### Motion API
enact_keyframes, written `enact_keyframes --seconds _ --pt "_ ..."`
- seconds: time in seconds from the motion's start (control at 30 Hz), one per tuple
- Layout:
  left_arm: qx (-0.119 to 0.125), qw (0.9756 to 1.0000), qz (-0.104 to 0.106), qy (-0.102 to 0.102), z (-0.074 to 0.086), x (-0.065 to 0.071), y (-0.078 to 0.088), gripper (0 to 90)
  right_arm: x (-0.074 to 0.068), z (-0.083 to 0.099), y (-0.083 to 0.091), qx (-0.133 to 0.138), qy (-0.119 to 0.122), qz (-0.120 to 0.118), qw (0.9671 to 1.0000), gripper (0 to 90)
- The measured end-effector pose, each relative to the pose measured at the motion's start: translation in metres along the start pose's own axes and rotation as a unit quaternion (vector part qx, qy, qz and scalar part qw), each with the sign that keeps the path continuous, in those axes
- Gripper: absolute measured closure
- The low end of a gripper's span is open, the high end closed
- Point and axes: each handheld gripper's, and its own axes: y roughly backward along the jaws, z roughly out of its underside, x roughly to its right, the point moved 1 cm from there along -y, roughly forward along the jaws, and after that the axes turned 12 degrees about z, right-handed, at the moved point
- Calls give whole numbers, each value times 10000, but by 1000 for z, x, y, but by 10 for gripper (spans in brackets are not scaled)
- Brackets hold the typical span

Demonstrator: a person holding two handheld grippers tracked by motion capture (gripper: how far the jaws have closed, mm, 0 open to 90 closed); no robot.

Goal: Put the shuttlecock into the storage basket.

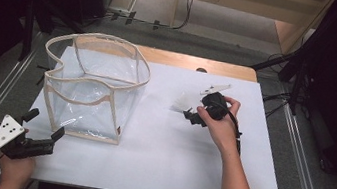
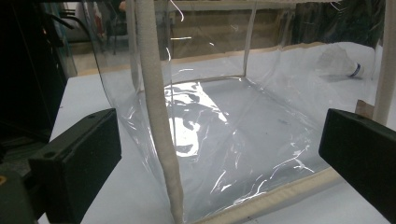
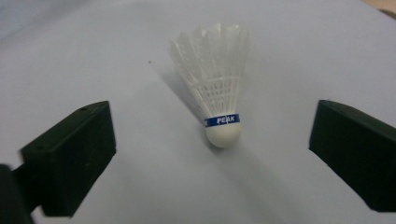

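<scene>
While the shuttlecock (image 3: 219,88) lay on its side on the white table (image 1: 157,158), cork end toward the right gripper (image 1: 189,114), that gripper's jaws stood wide apart on either side of it and touched nothing. I judged it was lined up that way so the pads could close across the cork or the blue band above it, the firmest part, and not crush the feathers. The left gripper (image 1: 43,137) sat near the front left corner of the table, jaws also spread and empty, pointed at the near lower corner of the clear bag (image 1: 94,88). The bag stood upright, well apart from the shuttlecock, its mouth open upward; my guess was that the left hand waited there to steady the cloth-edged corner (image 2: 159,140) so the floppy plastic would not slide or fold.

From above, the shuttlecock was only a pale smudge just beyond the right hand (image 1: 220,125), which covered much of the gripper body. Glare on the bag's plastic made its inside hard to read, though I could make out nothing in it.
</scene>
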Motion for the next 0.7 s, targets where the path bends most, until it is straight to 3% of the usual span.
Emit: enact_keyframes --seconds 0.07,0.3,0.57,0.7 --pt "2 10000 1 1 0 0 0 0 0 1 -5 -128 54 114 9998 119" --pt "2 10000 12 4 0 0 0 0 3 2 -19 -476 155 238 9985 209" --pt "3 10000 13 -2 0 0 0 0 0 1 -29 -717 327 145 9968 335" --pt "2 10000 15 0 0 0 0 0 0 1 -33 -816 319 139 9961 440"
